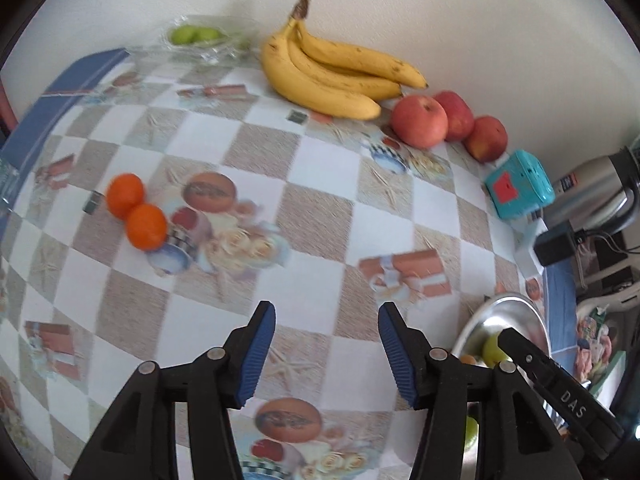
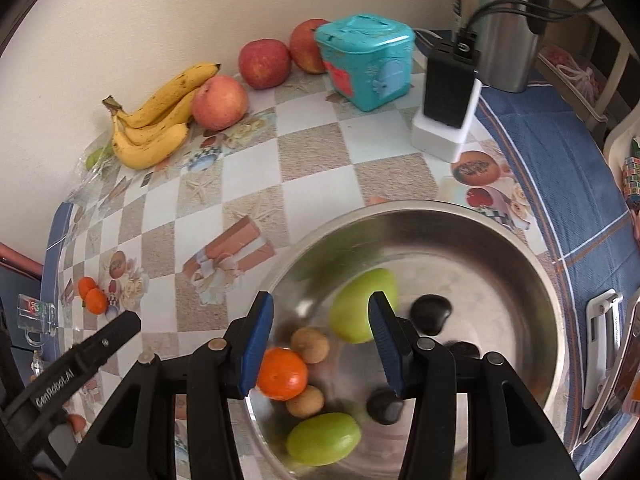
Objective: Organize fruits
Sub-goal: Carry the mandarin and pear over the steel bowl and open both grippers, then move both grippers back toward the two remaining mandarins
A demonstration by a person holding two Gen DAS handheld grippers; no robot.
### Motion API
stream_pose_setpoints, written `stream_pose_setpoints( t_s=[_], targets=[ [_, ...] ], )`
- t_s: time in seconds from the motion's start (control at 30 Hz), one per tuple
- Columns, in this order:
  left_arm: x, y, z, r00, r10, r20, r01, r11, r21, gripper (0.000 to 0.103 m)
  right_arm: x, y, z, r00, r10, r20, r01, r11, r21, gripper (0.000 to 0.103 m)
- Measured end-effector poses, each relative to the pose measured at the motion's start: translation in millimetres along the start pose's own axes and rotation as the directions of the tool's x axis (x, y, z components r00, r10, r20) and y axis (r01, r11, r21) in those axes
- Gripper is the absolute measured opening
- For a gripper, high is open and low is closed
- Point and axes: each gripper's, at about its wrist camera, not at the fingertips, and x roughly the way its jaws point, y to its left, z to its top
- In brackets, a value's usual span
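Two tangerines (image 1: 136, 210) sit touching each other on the checked surface (image 1: 320, 184) ahead and to the left of your left gripper (image 1: 327, 354), whose jaws stand released with nothing between them. Against the wall you have a bunch of bananas (image 1: 332, 76) and, just beside its tips, three red apples (image 1: 448, 122) in a row. A clear bag with green fruit (image 1: 194, 35) lies further left along the wall.

Your right gripper (image 2: 322, 346) hangs over the steel bowl (image 2: 500, 240), jaws likewise released and grasping nothing. In the bowl lie one tangerine (image 2: 282, 374), two green mangoes (image 2: 324, 438), two small brown fruits (image 2: 310, 345) and some dark fruits (image 2: 431, 314).

Readable writing: "DAS" on the black arm (image 1: 572, 398) seen from the left wrist, and "GenRobot.AI" on the black arm (image 2: 56, 384) seen from the right wrist. The teal lidded box (image 2: 366, 60) carries a red label, too blurred to read. Behind it stand a black charger on a white base (image 2: 448, 92) and a steel flask (image 2: 504, 20).
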Motion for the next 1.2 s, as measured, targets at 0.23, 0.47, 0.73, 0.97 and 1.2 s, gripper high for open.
stream_pose_setpoints(
  t_s=[0.23,0.47,0.73,0.97,1.2],
  targets=[
    [-18,11,11,0.997,0.047,0.059,-0.049,0.999,0.024,0.061,-3,33,-2,1.0,0.028,0.011,-0.028,0.998,-0.054,0.051],
    [-27,15,15,0.996,0.05,0.074,-0.052,0.998,0.026,0.063,-7,60,-5,0.998,0.058,0.018,-0.056,0.994,-0.09,0.051],
    [-24,16,14,0.996,0.051,0.068,-0.053,0.998,0.029,0.069,-6,69,-7,0.998,0.057,0.02,-0.055,0.993,-0.107,0.051],
    [-5,13,7,0.995,0.094,0.036,-0.096,0.994,0.055,0.083,9,56,-9,1.0,0.005,-0.014,-0.006,0.997,-0.072,0.067],
    [8,21,4,0.987,0.156,0.024,-0.157,0.987,0.034,0.101,20,46,-13,0.999,-0.039,-0.034,0.037,0.998,-0.055,0.08]
  ],
)
